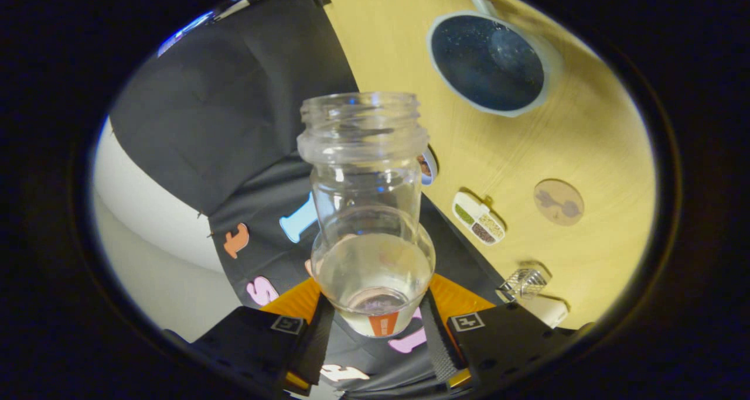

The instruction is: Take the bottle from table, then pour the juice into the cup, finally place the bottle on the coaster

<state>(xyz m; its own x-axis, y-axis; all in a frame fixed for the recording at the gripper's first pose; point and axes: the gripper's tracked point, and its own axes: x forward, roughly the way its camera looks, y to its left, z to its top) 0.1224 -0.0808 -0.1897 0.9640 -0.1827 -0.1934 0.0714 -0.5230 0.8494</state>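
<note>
Your gripper is clamping both fingers on the base of the open bottle, liquid pooling low inside; beyond it the cup and coaster are sitting on the wooden table

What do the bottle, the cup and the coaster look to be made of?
The bottle, held in the gripper, looks like clear glossy plastic or glass: the wall shows through it, and the neck is threaded. The cup looks glazed ceramic, with a pale rim and a dark speckled inside. The coaster looks like matte cork or wood, brownish with a faint print.
</note>
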